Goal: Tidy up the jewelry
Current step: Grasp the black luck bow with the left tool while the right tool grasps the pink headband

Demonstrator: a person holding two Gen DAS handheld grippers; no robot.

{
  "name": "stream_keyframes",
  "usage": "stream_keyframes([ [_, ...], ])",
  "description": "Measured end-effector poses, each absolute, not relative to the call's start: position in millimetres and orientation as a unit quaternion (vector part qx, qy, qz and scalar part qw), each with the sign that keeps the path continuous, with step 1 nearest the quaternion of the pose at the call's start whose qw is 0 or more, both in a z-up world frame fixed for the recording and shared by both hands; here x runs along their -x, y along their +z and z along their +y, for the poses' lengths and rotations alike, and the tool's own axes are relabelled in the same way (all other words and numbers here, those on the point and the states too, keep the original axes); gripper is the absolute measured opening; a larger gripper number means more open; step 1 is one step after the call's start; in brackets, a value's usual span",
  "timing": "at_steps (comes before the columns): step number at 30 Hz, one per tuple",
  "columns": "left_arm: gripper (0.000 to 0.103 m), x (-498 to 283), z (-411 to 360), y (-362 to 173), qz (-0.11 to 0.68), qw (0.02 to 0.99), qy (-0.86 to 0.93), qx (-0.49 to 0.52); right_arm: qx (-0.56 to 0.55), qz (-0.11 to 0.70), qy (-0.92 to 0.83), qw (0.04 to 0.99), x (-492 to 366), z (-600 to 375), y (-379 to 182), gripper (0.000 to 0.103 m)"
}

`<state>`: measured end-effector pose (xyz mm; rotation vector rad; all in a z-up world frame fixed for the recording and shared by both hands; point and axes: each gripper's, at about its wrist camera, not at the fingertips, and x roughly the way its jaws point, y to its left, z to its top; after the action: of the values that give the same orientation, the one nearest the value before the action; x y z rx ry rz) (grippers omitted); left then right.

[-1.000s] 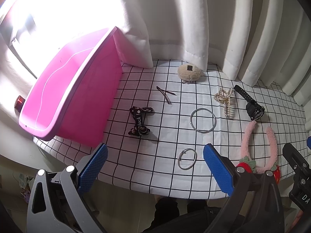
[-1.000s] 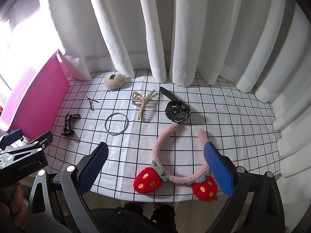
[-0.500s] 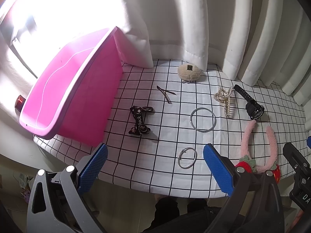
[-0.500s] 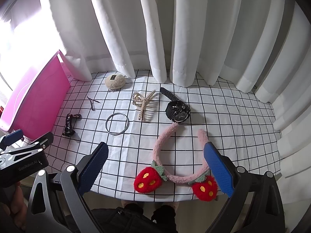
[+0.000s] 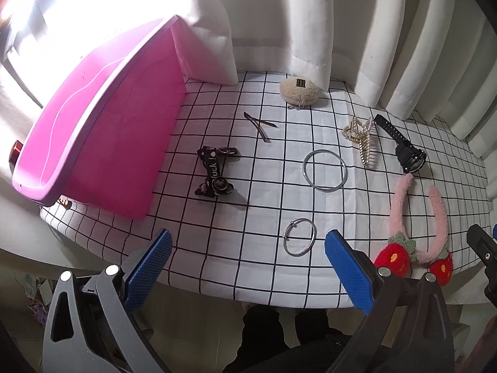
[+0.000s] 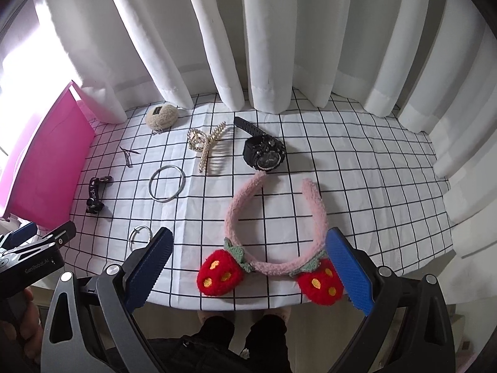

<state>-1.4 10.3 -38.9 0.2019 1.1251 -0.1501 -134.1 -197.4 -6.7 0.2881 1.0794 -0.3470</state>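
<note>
On the checked cloth lie a small silver bangle [image 5: 299, 241], a large silver ring [image 5: 324, 170], a black bow clip [image 5: 214, 175], a dark hairpin [image 5: 260, 124], a pearl claw clip [image 5: 362, 140], a black watch [image 6: 264, 150], a beige plush pouch [image 5: 299, 90] and a pink strawberry headband [image 6: 273, 227]. A pink bin [image 5: 93, 118] stands at the left. My left gripper [image 5: 248, 264] is open and empty at the front edge, near the small bangle. My right gripper [image 6: 248, 264] is open and empty, with the headband's strawberry end between its fingers' line.
White curtains [image 6: 248, 37] hang close behind the table. The table's front edge [image 5: 248, 298] runs just ahead of both grippers. The left gripper's body shows in the right wrist view [image 6: 31, 255] at the far left. A small red object [image 5: 15, 149] sits beside the bin.
Both grippers have drifted slightly, so the scene has shifted a little in each view. No object has moved and both stay open.
</note>
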Motion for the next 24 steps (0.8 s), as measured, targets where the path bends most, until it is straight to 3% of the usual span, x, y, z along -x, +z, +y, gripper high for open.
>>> stream_keyframes([
  [13, 0.097, -4.2, 63.6, -110.7, 0.554, 0.830, -0.043, -0.052, -0.158, 0.557, -0.165, 0.798, 150.4, -215.3, -81.3, 0.094],
  [24, 0.097, -53.1, 64.0, -135.9, 0.528, 0.847, -0.028, -0.043, -0.158, 0.553, -0.192, 0.795, 146.9, -242.7, -112.0, 0.094],
])
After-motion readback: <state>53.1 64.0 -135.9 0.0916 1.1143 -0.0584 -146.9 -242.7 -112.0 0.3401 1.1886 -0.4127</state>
